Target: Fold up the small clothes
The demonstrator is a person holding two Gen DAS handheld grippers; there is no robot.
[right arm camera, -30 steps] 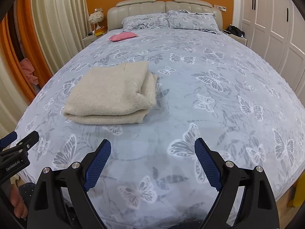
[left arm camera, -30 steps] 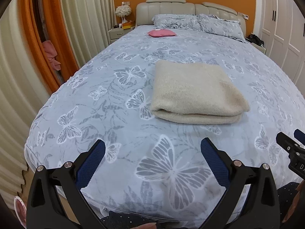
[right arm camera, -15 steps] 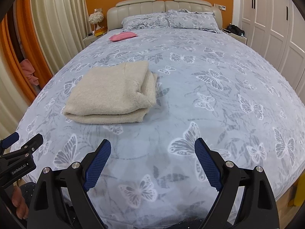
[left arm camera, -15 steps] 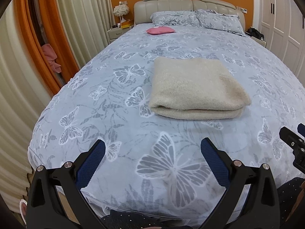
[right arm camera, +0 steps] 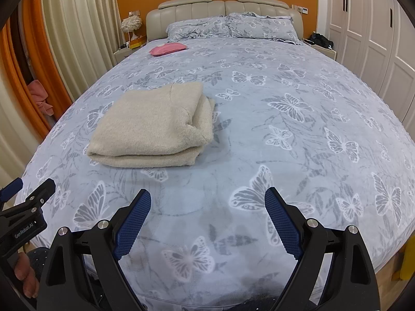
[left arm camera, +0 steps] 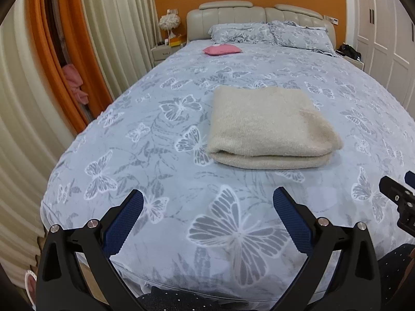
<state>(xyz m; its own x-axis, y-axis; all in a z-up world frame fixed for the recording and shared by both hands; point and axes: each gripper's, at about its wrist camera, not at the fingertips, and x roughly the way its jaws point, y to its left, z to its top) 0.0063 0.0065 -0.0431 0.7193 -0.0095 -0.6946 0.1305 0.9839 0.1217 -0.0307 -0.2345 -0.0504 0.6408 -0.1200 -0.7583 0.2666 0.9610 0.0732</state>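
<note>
A cream knitted garment (left arm camera: 269, 127) lies folded into a neat rectangle on the blue butterfly bedspread (left arm camera: 181, 181); it also shows in the right wrist view (right arm camera: 153, 127). My left gripper (left arm camera: 207, 202) is open and empty, held above the foot of the bed, well short of the garment. My right gripper (right arm camera: 207, 202) is open and empty too, to the right of the garment and nearer the foot. Each gripper shows at the edge of the other's view.
A small pink pillow (left arm camera: 222, 50) lies near the two grey pillows (left arm camera: 269, 32) at the headboard. Curtains (left arm camera: 109, 39) hang on the left, white wardrobe doors (right arm camera: 376, 39) stand on the right. Nightstands flank the bed.
Both grippers stay open and empty. The left wrist view has pulled back and tilted up a little, so the garment sits slightly farther off. The garment has not moved.
</note>
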